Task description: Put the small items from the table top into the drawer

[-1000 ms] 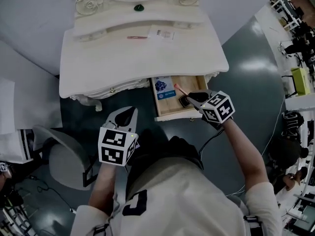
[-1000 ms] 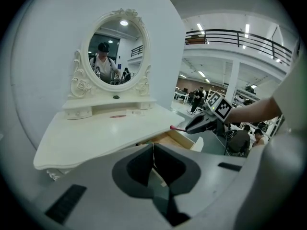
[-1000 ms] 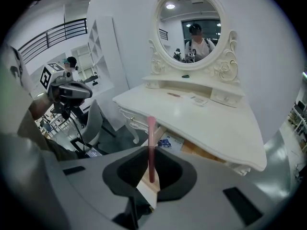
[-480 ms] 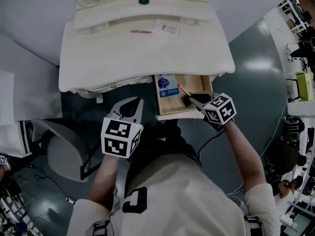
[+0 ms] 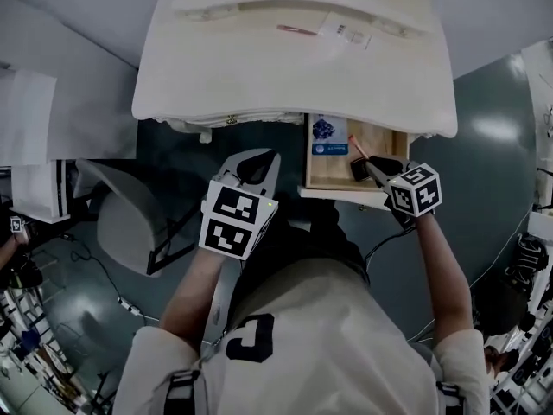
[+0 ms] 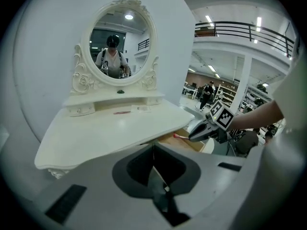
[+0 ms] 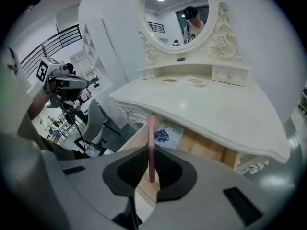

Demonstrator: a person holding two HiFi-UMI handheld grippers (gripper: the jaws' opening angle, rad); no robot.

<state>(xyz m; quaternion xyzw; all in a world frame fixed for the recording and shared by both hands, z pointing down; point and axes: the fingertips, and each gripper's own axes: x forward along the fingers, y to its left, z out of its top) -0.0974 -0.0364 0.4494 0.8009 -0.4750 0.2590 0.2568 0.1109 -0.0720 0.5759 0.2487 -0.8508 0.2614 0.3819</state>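
I pinch a slim pink stick [image 7: 151,128] with a paler tip by its lower end in my right tool [image 7: 150,157], and it pokes up past the jaws over the open drawer [image 7: 211,152]. The wooden drawer holds one card [image 7: 165,134] with a blue picture, lying flat at its far end beneath the desk [image 7: 216,109]. My left tool [image 6: 153,150] is pressed together on nothing, in front of the desk and apart from the drawer.

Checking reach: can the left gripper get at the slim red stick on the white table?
Likely yes: the left gripper is empty; only bare white table lies before the slim red stick.
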